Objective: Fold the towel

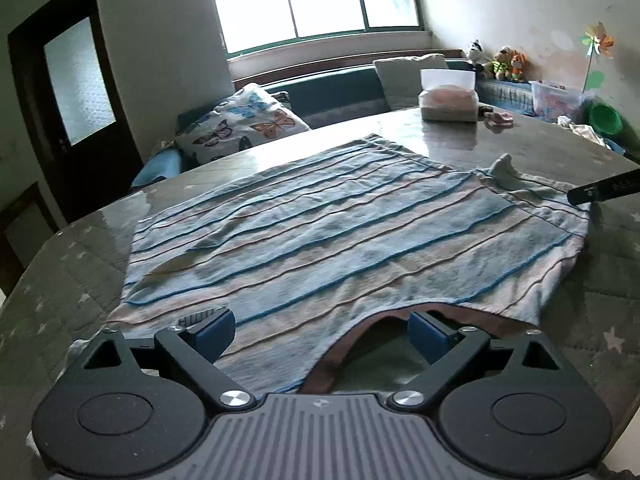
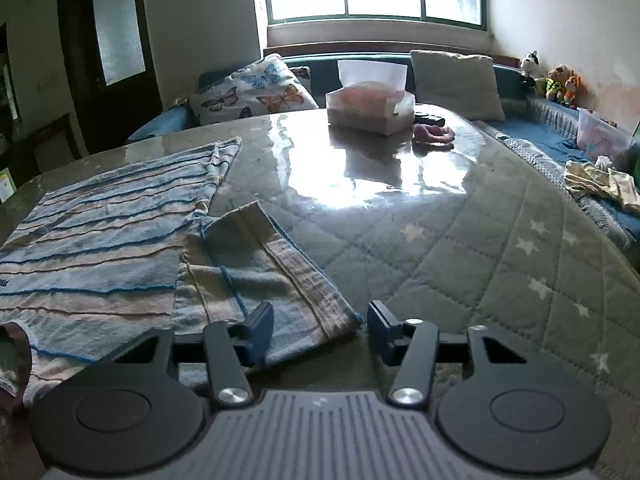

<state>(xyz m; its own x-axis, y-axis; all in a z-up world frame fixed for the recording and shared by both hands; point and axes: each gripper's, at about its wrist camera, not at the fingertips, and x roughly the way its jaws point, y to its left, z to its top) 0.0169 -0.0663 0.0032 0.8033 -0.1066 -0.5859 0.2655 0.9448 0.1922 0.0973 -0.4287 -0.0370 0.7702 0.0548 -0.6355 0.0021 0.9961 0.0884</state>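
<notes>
Your left gripper [image 1: 320,330] stands wide open over the near edge of the towel [image 1: 320,232]. Its left blue pad [image 1: 214,334] sits above the striped cloth; its right pad [image 1: 426,336] sits above a gap where the near hem curls back and shows a brown underside. Neither pad presses on the fabric, so you hold nothing on this side. In this left wrist view the towel lies spread across the table [image 1: 520,148], blue and tan stripes running left to right, with its far right corner rumpled and raised. A dark finger of your right gripper [image 1: 604,192] enters from the right edge, beside that rumpled end. A tissue box [image 1: 448,98] stands on the far part of the table, well apart from the towel.

In the right wrist view, your right gripper [image 2: 320,326] is partly open, the jaws narrower than the left pair. The folded-over right end of the towel [image 2: 256,264] lies between and just ahead of the pads, its corner reaching the gap. The left pad [image 2: 260,320] is over the cloth; the right pad [image 2: 380,322] is just beside the corner. I cannot tell whether either pad touches the fabric; no grip is evident. The rest of the towel lies flat to the left. The tissue box [image 2: 370,108] and a small pink object [image 2: 434,134] sit on the glossy far side.
</notes>
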